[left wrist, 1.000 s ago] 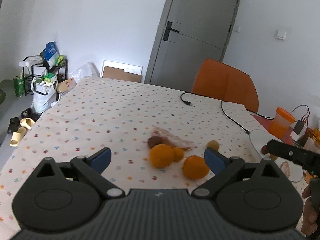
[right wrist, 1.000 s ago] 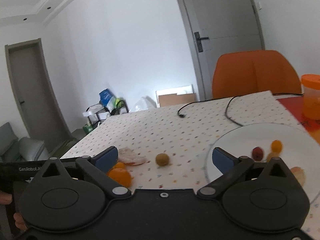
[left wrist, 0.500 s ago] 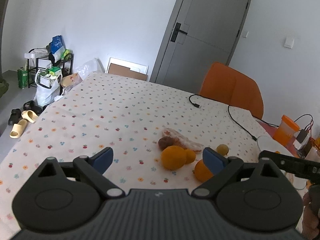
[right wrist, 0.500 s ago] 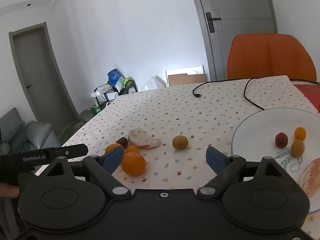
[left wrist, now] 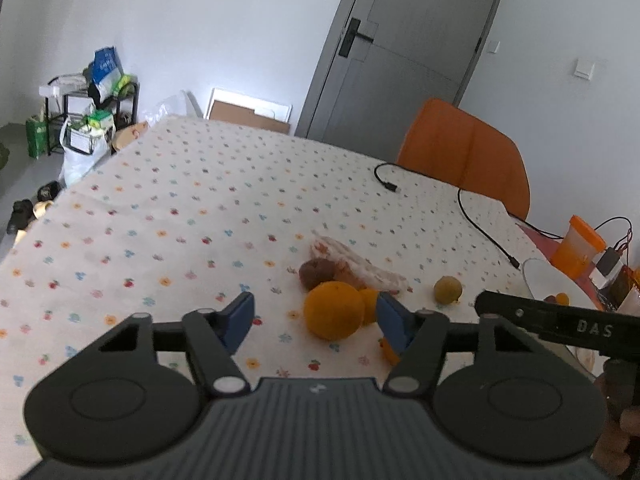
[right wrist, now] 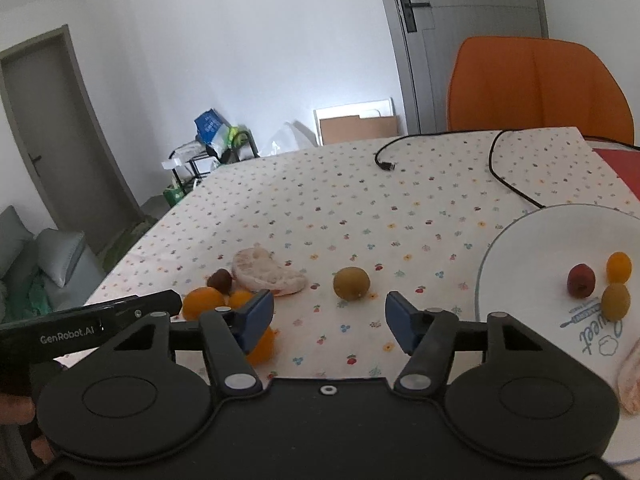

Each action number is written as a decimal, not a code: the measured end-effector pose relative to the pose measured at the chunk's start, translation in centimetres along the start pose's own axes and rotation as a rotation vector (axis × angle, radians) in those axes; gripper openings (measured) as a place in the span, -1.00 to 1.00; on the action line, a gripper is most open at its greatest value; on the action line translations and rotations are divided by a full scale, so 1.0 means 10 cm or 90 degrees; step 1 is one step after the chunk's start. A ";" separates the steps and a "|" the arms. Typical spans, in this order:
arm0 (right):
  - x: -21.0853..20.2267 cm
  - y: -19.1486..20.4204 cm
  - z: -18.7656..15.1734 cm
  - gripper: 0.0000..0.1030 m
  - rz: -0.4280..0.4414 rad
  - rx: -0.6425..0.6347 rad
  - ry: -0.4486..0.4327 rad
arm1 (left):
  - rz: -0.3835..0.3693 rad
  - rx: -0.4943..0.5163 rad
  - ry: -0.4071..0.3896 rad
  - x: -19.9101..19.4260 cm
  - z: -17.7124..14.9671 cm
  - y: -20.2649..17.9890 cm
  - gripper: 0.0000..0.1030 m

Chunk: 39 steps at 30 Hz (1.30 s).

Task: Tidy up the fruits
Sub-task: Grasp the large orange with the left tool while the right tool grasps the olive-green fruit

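Loose fruit lies on the patterned tablecloth. In the left wrist view a large orange (left wrist: 333,310) sits just ahead of my open, empty left gripper (left wrist: 316,322), with a brown fruit (left wrist: 317,272), a pale peeled piece (left wrist: 360,266) and a green-yellow fruit (left wrist: 447,289) beyond. A second orange (left wrist: 389,354) hides behind the right finger. In the right wrist view my open, empty right gripper (right wrist: 330,320) faces the green-yellow fruit (right wrist: 351,283). The white plate (right wrist: 532,240) at right holds a red fruit (right wrist: 581,280), a small orange fruit (right wrist: 619,266) and a green one (right wrist: 616,301).
A black cable (left wrist: 476,220) runs across the far right of the table. An orange chair (left wrist: 464,156) stands behind it and an orange-lidded jar (left wrist: 576,250) sits at the right edge. A shelf with bags (left wrist: 88,108) stands on the floor to the left.
Both grippers have moved closer and lower toward the fruit. The large orange now lies nearly between the left fingers, and the jaws of both stand narrower than before.
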State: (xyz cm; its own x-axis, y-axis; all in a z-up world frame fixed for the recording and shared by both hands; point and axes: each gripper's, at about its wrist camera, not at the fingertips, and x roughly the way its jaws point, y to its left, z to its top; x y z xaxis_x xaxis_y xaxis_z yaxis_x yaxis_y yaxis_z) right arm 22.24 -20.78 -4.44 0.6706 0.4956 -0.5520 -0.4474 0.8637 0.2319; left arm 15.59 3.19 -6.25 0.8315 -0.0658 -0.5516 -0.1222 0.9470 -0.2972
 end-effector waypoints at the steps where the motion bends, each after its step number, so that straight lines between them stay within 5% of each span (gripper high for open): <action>1: 0.04 -0.01 0.00 0.16 -0.002 0.000 0.004 | 0.000 -0.003 0.005 0.03 0.00 0.00 0.19; 9: 0.31 0.00 0.06 0.13 -0.012 -0.020 0.035 | -0.015 -0.012 0.017 0.19 0.04 -0.03 -0.11; 11: 0.38 0.01 0.08 0.11 -0.020 -0.031 0.041 | -0.021 -0.006 0.030 0.24 0.05 -0.07 -0.32; 15: 0.49 0.00 0.12 0.02 -0.024 -0.039 0.052 | -0.019 -0.002 0.035 0.26 0.08 -0.08 -0.33; 23: 0.62 0.05 0.14 -0.48 -0.035 -0.063 0.069 | -0.009 -0.013 0.023 0.24 0.13 -0.06 -0.34; 39: 0.22 0.11 0.05 -0.50 -0.023 -0.049 0.053 | 0.001 -0.016 -0.036 -0.15 0.06 -0.13 -0.34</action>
State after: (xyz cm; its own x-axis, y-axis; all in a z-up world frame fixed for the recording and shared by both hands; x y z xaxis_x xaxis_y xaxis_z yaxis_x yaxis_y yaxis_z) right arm 23.50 -18.65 -5.04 0.6373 0.4520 -0.6241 -0.4699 0.8699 0.1502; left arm 14.85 2.27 -4.57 0.8604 -0.0461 -0.5076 -0.1363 0.9388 -0.3163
